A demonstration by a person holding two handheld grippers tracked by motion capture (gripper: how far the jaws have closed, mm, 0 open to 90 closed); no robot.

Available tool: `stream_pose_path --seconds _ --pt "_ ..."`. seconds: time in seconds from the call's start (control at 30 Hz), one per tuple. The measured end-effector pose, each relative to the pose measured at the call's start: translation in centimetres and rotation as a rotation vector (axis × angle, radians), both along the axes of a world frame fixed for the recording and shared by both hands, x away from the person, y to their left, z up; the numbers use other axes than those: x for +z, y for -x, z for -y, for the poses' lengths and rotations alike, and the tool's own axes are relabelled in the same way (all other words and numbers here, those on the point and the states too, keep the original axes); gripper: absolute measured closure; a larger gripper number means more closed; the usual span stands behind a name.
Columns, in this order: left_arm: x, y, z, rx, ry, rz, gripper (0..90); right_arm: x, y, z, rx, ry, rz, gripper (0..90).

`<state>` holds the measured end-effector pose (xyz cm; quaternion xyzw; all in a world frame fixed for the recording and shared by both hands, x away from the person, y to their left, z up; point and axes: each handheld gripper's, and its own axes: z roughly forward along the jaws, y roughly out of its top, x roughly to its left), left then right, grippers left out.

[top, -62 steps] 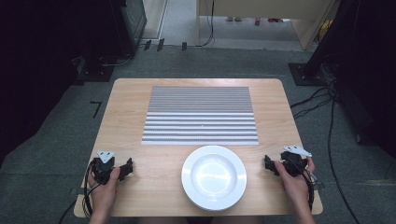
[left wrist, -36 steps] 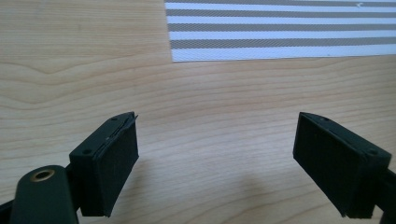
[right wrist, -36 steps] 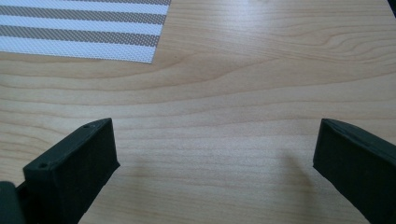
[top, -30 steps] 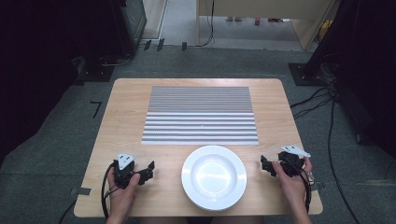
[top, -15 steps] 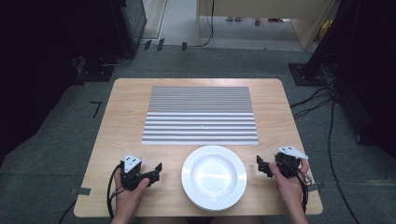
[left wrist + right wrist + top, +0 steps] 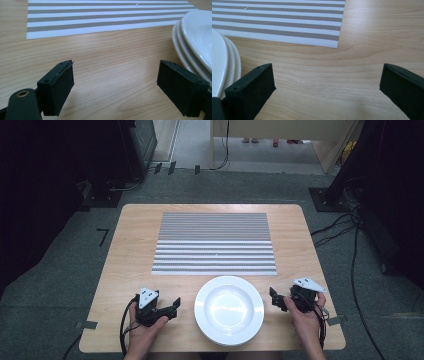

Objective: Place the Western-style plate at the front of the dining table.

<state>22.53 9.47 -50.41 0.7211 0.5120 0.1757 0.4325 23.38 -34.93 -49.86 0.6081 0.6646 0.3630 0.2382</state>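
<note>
Fingers (image 6: 58, 91) spread wide on both grippers, now closer beside stacked round white ceramic plates (image 6: 229, 310); glossy, shallow, empty.

Light wooden table (image 6: 130, 245) with striped placemat (image 6: 214, 242) and stacked white plates (image 6: 228, 310) (near edge).

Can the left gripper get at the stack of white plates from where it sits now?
Probably yes: the left gripper is open beside the stack of white round plates, with bare wooden table between them.
</note>
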Motion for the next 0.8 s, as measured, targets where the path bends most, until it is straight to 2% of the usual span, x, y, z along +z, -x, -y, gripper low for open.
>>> stream_pose_path --seconds 0.2,0.63,0.67,0.8 --pt "0.2 0.3 0.4 -0.022 0.039 0.002 14.3 0.1 0.1 -0.4 0.016 -0.022 0.009 0.0" --pt "0.3 0.8 1.2 -0.058 0.061 -0.006 14.4 0.5 0.6 -1.3 0.033 -0.042 0.033 0.0" --pt "0.3 0.8 1.3 -0.066 0.073 -0.011 14.4 0.6 0.7 -1.4 0.033 -0.056 0.036 0.0" --pt "0.3 0.9 1.4 -0.073 0.078 -0.011 14.4 0.7 0.8 -1.6 0.042 -0.071 0.038 0.0"
